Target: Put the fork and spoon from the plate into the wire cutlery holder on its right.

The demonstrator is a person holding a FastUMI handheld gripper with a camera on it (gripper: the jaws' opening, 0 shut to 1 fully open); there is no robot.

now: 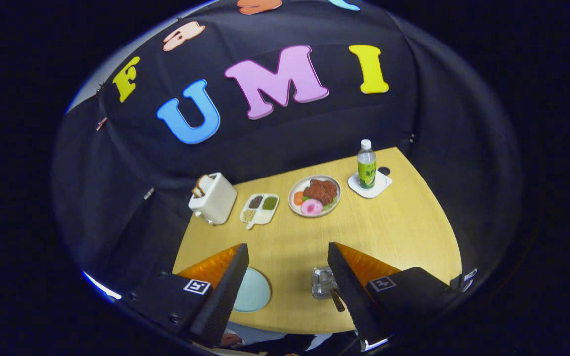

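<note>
Claw (pixel 287 257) wide, empty, above near tabletop edge; handle leans from wire cutlery holder (pixel 322 283), could snag right finger.

Pale yellow wooden table (pixel 389 232) beyond the fingers, matt, fine grain, smooth. Between the fingers, beside the left one, round pale blue plate (pixel 254 291), smooth with a soft sheen, looks like ceramic or plastic. Against the right finger, shiny metal wire cutlery holder (pixel 320 283), a brown wood-like handle (pixel 337 300) sticking out. Gripper (pixel 288 269) fingers spread apart, holding nothing, inner pads (pixel 225 291) finely ribbed and matt. Far beyond: white toaster (pixel 214 200), smooth glossy plastic; clear plastic bottle (pixel 366 165) with glossy green label; white glossy food plate (pixel 314 196).
</note>
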